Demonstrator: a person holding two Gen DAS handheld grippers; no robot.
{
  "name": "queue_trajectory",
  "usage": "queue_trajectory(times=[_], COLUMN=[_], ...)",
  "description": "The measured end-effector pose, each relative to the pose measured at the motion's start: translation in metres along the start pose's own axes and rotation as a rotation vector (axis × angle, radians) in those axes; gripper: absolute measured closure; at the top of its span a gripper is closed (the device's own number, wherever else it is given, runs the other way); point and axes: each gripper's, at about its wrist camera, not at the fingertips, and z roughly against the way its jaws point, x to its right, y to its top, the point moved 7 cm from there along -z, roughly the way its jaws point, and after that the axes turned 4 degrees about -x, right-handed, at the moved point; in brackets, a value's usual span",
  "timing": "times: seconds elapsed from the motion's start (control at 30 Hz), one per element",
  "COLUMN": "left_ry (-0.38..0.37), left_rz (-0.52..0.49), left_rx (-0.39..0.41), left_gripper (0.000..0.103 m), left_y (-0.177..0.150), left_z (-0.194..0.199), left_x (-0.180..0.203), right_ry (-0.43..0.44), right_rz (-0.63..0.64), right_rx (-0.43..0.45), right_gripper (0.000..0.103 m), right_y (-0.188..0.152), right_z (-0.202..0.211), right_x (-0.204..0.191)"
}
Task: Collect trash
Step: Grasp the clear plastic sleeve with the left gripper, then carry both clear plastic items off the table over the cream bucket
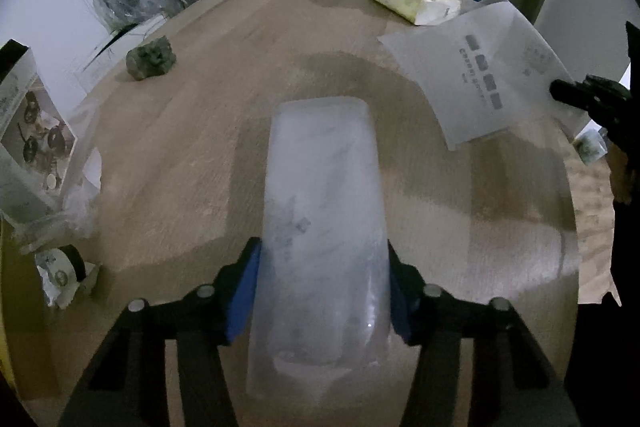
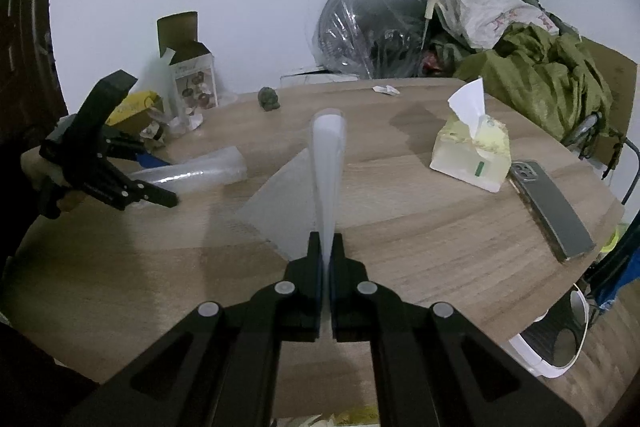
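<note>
A clear plastic cup (image 1: 324,167) lies on its side on the wooden table (image 1: 180,155). My left gripper (image 1: 323,255) straddles it, and both blue pads press on its sides. In the right wrist view the same cup (image 2: 200,171) sits in the left gripper (image 2: 164,181) at the table's left, with a hand behind it. My right gripper (image 2: 327,239) is shut on a thin white plastic sheet (image 2: 328,163) with grey print, seen edge-on and standing up from the jaws. From the left wrist view the sheet (image 1: 480,67) hangs over the table with the right gripper (image 1: 560,89) at its edge.
A yellow tissue pack (image 2: 468,155) and a phone (image 2: 552,207) lie at the right. A small green figure (image 2: 269,99) and a small wrapper (image 2: 386,89) sit near the far edge. An open carton (image 2: 194,75) and scraps crowd the left; a plastic-wrapped fan (image 2: 368,27) and green cloth (image 2: 552,75) stand behind.
</note>
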Motion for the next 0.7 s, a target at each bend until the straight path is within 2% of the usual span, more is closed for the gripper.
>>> queue_trajectory(times=[0.3, 0.7], left_ry=[-0.053, -0.061], left_rz=[0.026, -0.016], left_rx=[0.087, 0.218], left_gripper=[0.049, 0.049], left_y=[0.001, -0.002], left_z=[0.024, 0.064], left_x=[0.031, 0.092], right_ry=[-0.035, -0.096], right_rz=[0.003, -0.005], right_rx=[0.045, 0.099], right_gripper=[0.1, 0.1], right_y=[-0.006, -0.032], right_z=[0.035, 0.092], right_x=[-0.005, -0.008])
